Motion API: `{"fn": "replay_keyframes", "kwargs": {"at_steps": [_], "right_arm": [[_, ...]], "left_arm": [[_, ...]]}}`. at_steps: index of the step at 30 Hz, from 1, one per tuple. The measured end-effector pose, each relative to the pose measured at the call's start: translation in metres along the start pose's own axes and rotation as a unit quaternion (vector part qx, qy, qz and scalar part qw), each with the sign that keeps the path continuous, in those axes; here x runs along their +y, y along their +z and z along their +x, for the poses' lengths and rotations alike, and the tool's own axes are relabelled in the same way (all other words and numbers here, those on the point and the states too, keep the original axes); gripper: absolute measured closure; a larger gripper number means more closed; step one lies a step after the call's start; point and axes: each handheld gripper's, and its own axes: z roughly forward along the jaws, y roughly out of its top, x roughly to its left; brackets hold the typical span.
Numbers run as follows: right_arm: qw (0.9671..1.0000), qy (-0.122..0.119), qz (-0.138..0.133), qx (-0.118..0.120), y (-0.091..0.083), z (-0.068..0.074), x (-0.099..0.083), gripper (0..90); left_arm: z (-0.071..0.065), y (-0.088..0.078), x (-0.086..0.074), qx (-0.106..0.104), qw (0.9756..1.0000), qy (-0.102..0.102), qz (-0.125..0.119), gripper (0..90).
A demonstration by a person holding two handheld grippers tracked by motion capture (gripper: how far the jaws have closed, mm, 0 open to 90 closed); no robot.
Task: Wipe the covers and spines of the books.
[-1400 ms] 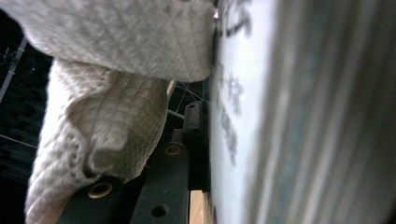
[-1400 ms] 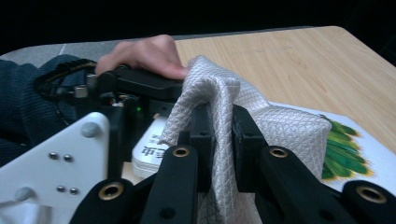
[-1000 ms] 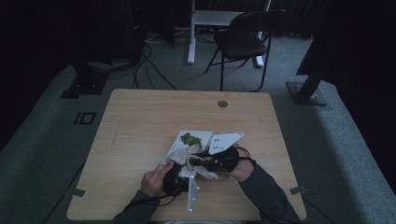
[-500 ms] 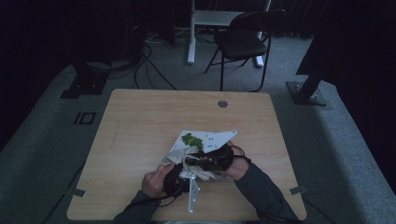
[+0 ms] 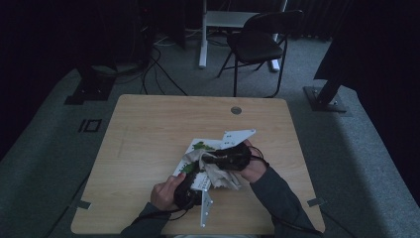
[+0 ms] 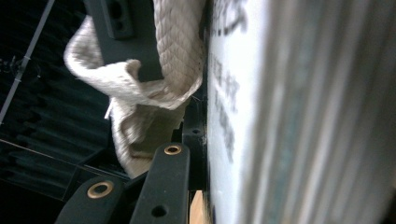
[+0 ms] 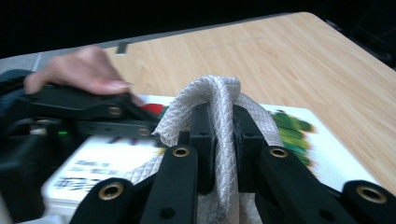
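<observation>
Two grippers meet low in the middle of the high view, over the wooden counter [image 5: 148, 144]. At the left we see the left gripper [image 5: 190, 186], its fingers clamped on a white printed card [image 6: 243, 112]. Just right of it the right gripper [image 7: 223, 135] pinches a fold of pale woven cloth [image 7: 219, 100] above the card.

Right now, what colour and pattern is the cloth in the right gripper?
Off-white cloth with a woven diamond texture, clamped in the right gripper. Clearest in the right gripper view.
</observation>
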Motion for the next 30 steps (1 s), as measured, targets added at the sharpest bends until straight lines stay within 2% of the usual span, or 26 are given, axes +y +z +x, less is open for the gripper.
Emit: {"fn": "replay_keyframes", "kwargs": {"at_steps": [8, 11, 16, 19, 24, 30], "right_arm": [[0.9986, 0.021, 0.007, -0.047, -0.005, -0.021, -0.002, 81.8], [0.9978, 0.030, 0.006, -0.058, -0.008, -0.028, -0.003, 81.9], [0.9955, 0.036, 0.010, -0.087, -0.014, -0.038, -0.003, 81.9], [0.9946, 0.033, -0.002, -0.098, -0.022, -0.040, 0.002, 81.9], [0.9934, 0.020, -0.031, -0.108, -0.039, -0.037, 0.018, 81.8], [0.9929, 0.013, -0.040, -0.111, -0.041, -0.036, 0.030, 81.8]], "left_arm": [[-0.001, 0.000, 0.001, -0.002, 1.0000, -0.003, -0.007, 78.1], [-0.001, -0.001, 0.001, -0.001, 1.0000, -0.002, -0.009, 78.0], [-0.002, -0.001, 0.002, -0.003, 1.0000, 0.005, -0.006, 78.0], [-0.004, 0.000, 0.001, -0.005, 0.9999, 0.001, -0.009, 78.0], [-0.005, 0.001, 0.001, -0.007, 0.9999, 0.006, -0.007, 78.0], [-0.006, 0.000, 0.003, -0.008, 0.9999, 0.008, -0.010, 78.0]]}}
